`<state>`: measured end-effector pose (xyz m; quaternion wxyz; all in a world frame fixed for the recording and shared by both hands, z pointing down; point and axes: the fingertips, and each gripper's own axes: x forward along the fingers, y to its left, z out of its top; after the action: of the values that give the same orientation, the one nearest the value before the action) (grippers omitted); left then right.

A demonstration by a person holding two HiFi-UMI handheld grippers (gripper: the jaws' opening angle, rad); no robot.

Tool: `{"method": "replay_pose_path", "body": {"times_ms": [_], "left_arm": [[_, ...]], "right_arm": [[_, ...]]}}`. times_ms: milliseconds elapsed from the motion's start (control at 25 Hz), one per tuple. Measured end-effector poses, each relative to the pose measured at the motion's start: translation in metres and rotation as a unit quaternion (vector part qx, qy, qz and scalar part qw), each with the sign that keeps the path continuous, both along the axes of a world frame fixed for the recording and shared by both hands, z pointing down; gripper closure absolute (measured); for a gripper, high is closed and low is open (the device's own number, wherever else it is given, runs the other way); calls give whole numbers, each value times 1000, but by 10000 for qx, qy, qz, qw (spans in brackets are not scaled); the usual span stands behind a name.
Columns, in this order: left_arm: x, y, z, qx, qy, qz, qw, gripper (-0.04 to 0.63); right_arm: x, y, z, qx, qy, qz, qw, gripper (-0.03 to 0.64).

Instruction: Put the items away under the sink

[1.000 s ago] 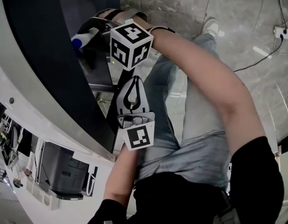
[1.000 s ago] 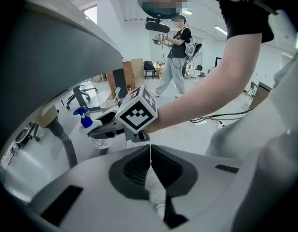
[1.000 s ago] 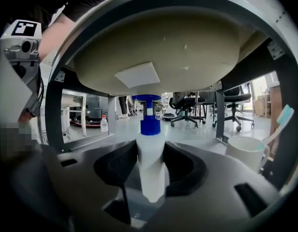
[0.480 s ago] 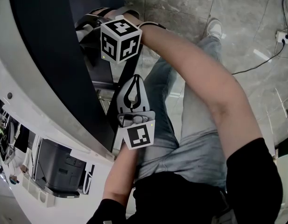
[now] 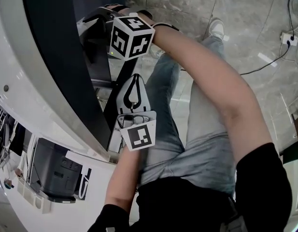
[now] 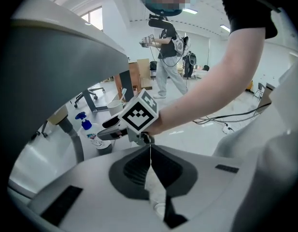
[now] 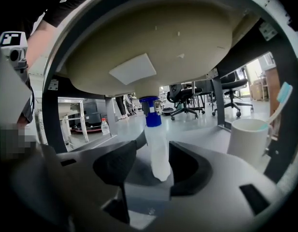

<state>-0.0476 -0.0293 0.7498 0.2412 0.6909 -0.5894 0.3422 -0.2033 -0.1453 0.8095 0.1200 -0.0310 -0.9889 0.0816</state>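
Under the sink [image 7: 153, 37], right gripper [image 7: 155, 146] jaws just opening, seemingly clear round bottle [image 7: 156, 137]; left gripper [image 6: 150, 151] jaws together.

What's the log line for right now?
right gripper: fingers just opening, spray bottle between them | left gripper: shut, empty | place: under sink
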Motion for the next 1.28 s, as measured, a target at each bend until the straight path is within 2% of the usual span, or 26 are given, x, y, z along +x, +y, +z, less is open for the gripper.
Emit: {"method": "replay_pose_path", "body": {"times_ms": [200,400,520,720,960,1160,1280], "left_arm": [[5,1,-15,77,-51,-127,9999,572],[20,-5,-37,268,-35,-118,9996,572],[33,-14,-53,497,33,-144,9987,572],[51,-32,-89,906,142,-125,9957,572],[56,-56,-142,1374,322,-274,9896,572],[62,-54,-194,1394,553,-208,9885,572],[66,-61,-236,1598,663,-108,9849,572]], "right_arm": [[45,0,-4,-58,215,443,9988,415],[95,-2,-29,-204,344,909,9951,491],[130,-11,-54,-284,368,1306,9903,537],[186,-20,-95,-216,669,1755,9820,557],[245,-36,-163,-240,684,2235,9720,561],[280,-33,-232,-152,688,2487,9660,563],[296,-30,-273,-140,673,2606,9630,563]]}}
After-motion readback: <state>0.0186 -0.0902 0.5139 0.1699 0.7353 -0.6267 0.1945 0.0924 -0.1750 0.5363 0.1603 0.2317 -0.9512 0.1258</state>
